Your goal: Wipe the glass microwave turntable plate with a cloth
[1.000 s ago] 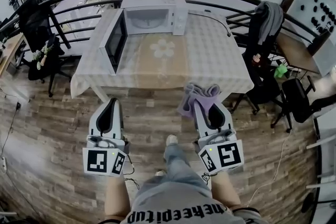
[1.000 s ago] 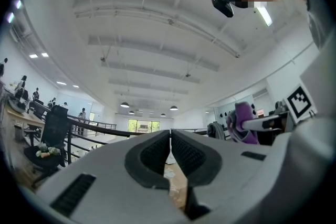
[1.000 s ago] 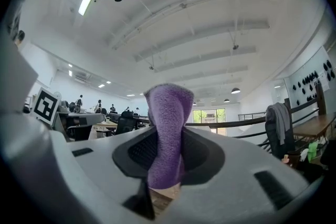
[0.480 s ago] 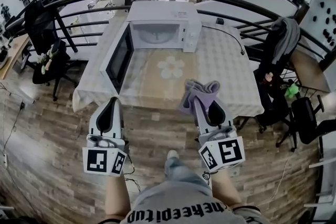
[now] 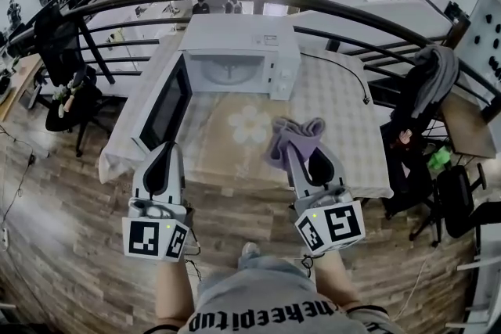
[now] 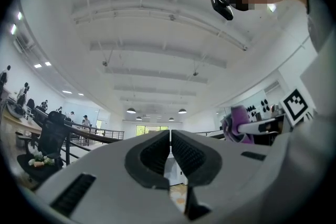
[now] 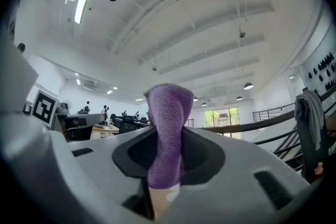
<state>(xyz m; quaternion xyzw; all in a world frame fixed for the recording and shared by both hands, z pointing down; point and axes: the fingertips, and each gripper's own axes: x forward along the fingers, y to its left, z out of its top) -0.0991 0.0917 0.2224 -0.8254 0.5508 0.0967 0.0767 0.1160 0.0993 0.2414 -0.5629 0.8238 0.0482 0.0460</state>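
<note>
Purple cloth (image 5: 294,135) is clamped between fingers of right gripper (image 5: 291,152), left gripper (image 5: 167,154) fingers are closed empty; glass turntable plate (image 5: 228,74) is seen inside open microwave (image 5: 239,35) on counter (image 5: 333,113), ahead-left of cloth.

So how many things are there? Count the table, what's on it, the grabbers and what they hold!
Table: 1
Microwave, door open, on the table: 1
Grippers: 2, the left gripper shut and empty, the right gripper shut on the cloth
Purple cloth: 1
Total: 5
</note>
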